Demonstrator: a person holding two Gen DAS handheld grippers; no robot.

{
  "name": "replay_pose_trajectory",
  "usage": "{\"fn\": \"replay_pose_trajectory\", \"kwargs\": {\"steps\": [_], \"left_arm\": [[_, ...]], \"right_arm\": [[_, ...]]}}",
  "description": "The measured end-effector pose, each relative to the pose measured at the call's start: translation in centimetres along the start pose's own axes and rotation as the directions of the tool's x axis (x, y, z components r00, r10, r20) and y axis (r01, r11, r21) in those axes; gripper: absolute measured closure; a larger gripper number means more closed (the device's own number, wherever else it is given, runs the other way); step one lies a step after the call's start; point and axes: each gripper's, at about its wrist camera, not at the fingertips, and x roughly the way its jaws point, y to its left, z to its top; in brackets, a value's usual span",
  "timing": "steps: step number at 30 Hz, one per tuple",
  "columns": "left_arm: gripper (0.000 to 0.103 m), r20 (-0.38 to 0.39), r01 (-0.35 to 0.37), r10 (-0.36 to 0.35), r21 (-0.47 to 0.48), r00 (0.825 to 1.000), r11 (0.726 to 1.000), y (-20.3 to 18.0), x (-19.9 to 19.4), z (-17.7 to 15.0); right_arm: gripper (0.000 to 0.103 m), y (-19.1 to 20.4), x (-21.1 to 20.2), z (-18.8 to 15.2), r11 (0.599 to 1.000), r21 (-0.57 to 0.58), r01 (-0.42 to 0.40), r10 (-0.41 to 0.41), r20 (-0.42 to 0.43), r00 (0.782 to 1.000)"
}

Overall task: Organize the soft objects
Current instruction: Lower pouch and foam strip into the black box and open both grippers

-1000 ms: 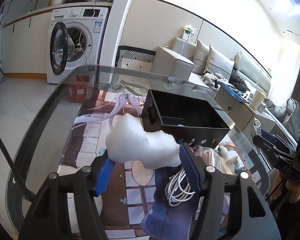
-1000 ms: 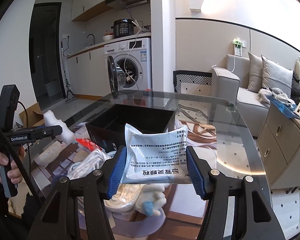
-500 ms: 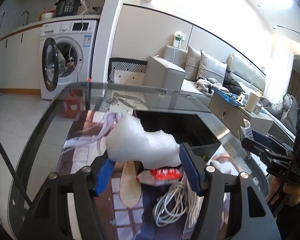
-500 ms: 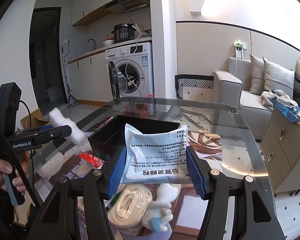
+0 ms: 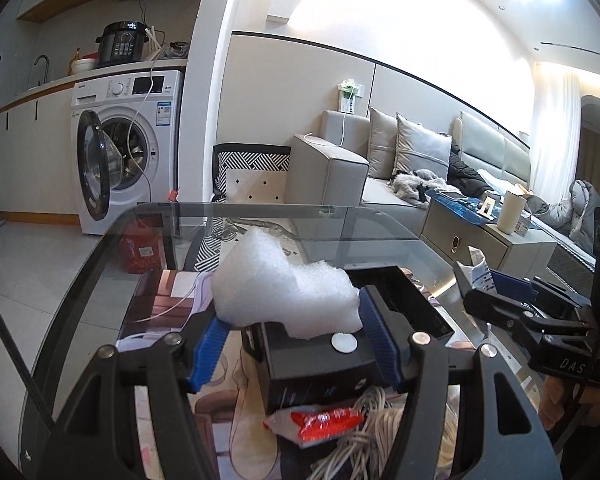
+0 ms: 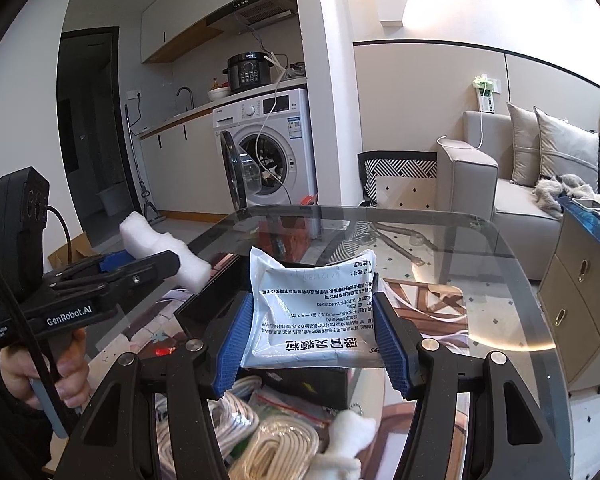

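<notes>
A lumpy piece of white foam (image 5: 284, 286) sits between the blue pads of my left gripper (image 5: 294, 340), which is shut on it above the near end of a black box (image 5: 320, 354) on the glass table. The same white foam (image 6: 160, 246) shows at the left of the right wrist view, held over the box's left wall. My right gripper (image 6: 314, 340) is shut on a flat white printed pouch (image 6: 310, 306), held over the black box (image 6: 204, 300). In the left wrist view the right gripper (image 5: 496, 286) appears at the right edge with the pouch (image 5: 478, 266) sticking out.
Coiled white cables (image 6: 268, 440), a red-and-white packet (image 5: 320, 420) and a small white plush toy (image 6: 348, 440) lie on the table's near side. The glass table edge (image 6: 364, 212) curves across the far side. A washing machine (image 5: 120, 152) and sofa (image 5: 332, 172) stand beyond.
Both grippers have moved forward and a little up with their loads, from the near pile to over the black box. Neither grip has changed.
</notes>
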Motion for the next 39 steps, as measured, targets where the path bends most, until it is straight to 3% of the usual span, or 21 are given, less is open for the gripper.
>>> {"fn": "replay_pose_trajectory", "kwargs": {"steps": [20, 39], "left_arm": [[0.04, -0.002, -0.016, 0.016, -0.004, 1.0, 1.0, -0.3, 3.8, 1.5], [0.04, -0.099, -0.014, 0.017, 0.031, 0.995, 0.999, -0.9, 7.7, 0.0]], "right_arm": [[0.043, -0.8, 4.7, 1.4, 0.999, 0.002, -0.04, 0.04, -0.033, 0.999], [0.043, -1.4, 9.0, 0.8, 0.998, -0.021, -0.059, 0.056, -0.112, 0.992]]}}
